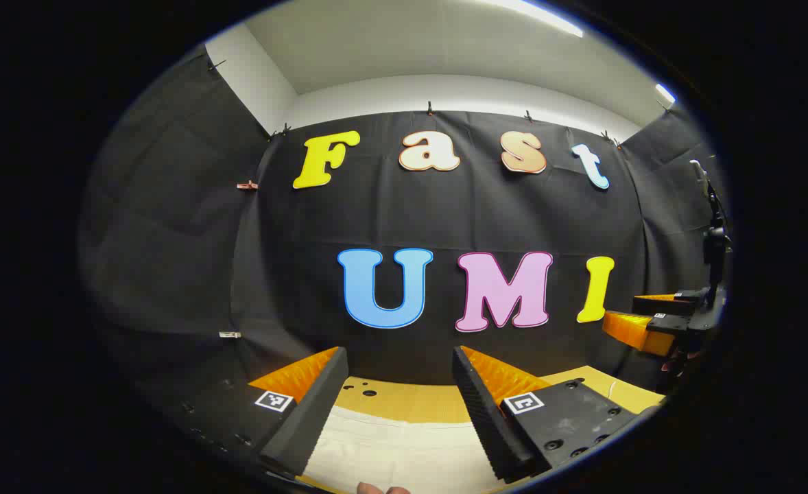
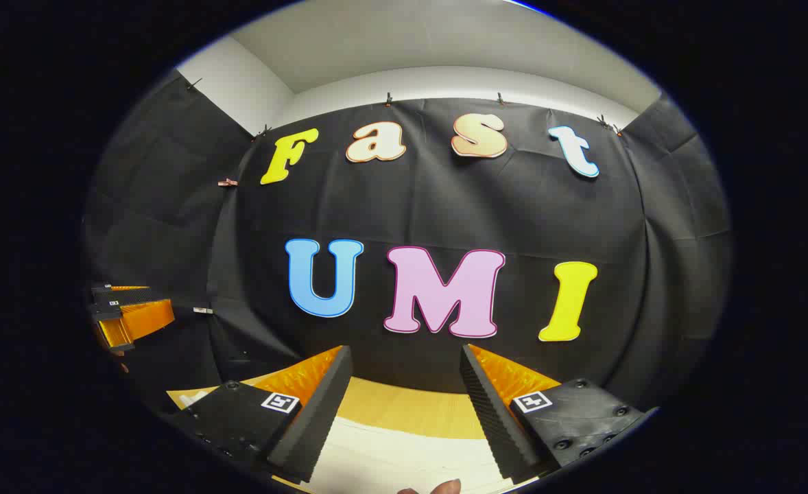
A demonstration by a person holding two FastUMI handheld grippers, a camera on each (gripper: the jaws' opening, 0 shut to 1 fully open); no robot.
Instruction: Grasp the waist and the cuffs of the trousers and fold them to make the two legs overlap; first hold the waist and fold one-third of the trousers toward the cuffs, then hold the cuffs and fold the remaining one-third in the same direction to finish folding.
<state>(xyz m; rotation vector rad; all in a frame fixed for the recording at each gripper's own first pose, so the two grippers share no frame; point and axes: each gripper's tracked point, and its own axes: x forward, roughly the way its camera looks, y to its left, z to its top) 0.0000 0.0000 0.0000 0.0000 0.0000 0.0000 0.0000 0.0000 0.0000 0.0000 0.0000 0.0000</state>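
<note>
While both grippers face the booth wall, each stands with fingers spread wide and nothing between them. Left gripper [image 1: 398,401]: the cream trousers [image 1: 397,453] lie flat on the wooden table [image 1: 404,401] at 6 o'clock, below its fingers. Right gripper [image 2: 404,405]: same cloth at 6 o'clock. Right gripper seen at 3 o'clock in the left gripper view.

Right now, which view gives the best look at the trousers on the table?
The left gripper view: the pale trousers spread between its open fingers, with creases showing near the far edge. The right gripper view shows a smoother, flatter strip of the trousers below the bare table.
</note>
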